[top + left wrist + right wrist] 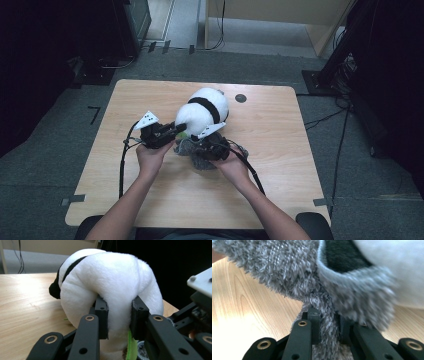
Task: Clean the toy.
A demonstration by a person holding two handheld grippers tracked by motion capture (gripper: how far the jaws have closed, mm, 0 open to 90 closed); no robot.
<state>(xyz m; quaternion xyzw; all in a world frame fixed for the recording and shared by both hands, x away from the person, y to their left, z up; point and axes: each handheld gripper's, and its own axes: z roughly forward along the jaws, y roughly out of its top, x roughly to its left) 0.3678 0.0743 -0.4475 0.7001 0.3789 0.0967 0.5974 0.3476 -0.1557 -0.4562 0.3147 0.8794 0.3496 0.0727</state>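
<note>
At the centre of the high view, a person at a pale wooden table [280, 170] works a white plush panda [202, 114] and a fuzzy grey garment [192, 150] with a hand-held gripper in each hand. The left gripper [175, 131], entering from the lower left of that frame, has its jaws pinched into a fold of the panda's white body; in the left gripper view the plush [112, 282] bulges over and between both pads, a green strip [131, 346] hanging just below them. The hold appears meant to steady the toy while the cloth is worked at its near end. The right gripper [202, 148], just below the toy in the high view, is clamped narrowly on a strand of the grey garment [325, 322], whose shaggy edge and dark lining spread across the top of the right gripper view, touching the white plush at upper right. The panda lies on its side, its long axis running from the frame's centre toward the upper right, with the black band [210, 107] crossing it and the far end pointing away from the person. Judging by the grips, the garment is being pulled onto or off the toy; which cannot be told.
</note>
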